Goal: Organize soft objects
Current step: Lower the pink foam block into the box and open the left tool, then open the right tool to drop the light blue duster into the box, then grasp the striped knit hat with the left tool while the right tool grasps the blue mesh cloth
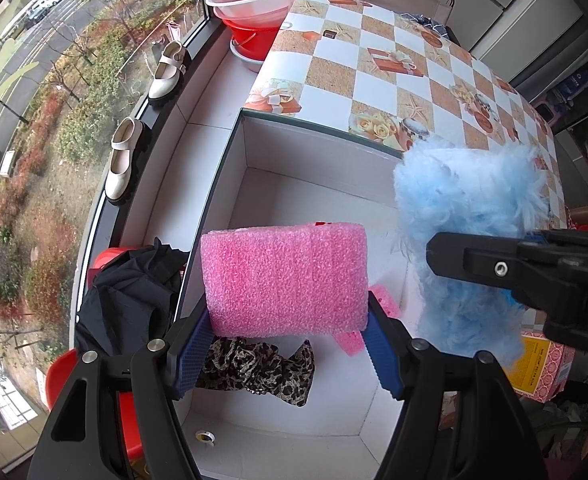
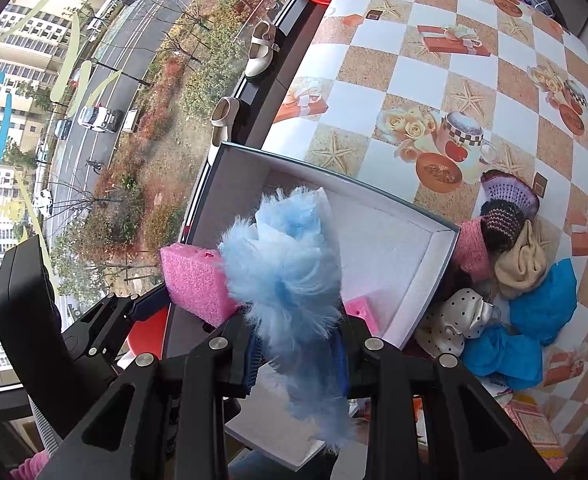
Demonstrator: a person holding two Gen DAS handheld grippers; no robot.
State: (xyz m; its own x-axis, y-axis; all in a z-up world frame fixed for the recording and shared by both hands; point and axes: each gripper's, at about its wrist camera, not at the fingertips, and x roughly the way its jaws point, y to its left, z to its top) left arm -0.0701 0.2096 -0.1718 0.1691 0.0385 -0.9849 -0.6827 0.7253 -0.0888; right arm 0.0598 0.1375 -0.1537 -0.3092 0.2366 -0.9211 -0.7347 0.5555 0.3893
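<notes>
My left gripper [image 1: 289,320] is shut on a pink foam block [image 1: 285,276], its blue pads pressed on both sides. It hangs over an open white box [image 1: 314,156]. Inside the box lie a leopard-print scrunchie [image 1: 261,372] and a smaller pink foam piece [image 1: 386,300]. My right gripper [image 2: 298,344] is shut on a fluffy light-blue duster-like bundle [image 2: 289,256], held above the box's [image 2: 426,276] near edge. In the left wrist view the bundle [image 1: 470,208] and the right gripper [image 1: 494,268] come in from the right. The right wrist view shows the foam block [image 2: 193,276] at the left.
The box sits at the edge of a table with a checkered cloth [image 2: 414,80]. To its right, a pile of soft things: pink knit [image 2: 472,252], beige cloth [image 2: 522,268], blue cloths [image 2: 542,304], a polka-dot piece [image 2: 462,316]. A black garment [image 1: 129,292] lies on a red stool; shoes [image 1: 121,160] line the windowsill.
</notes>
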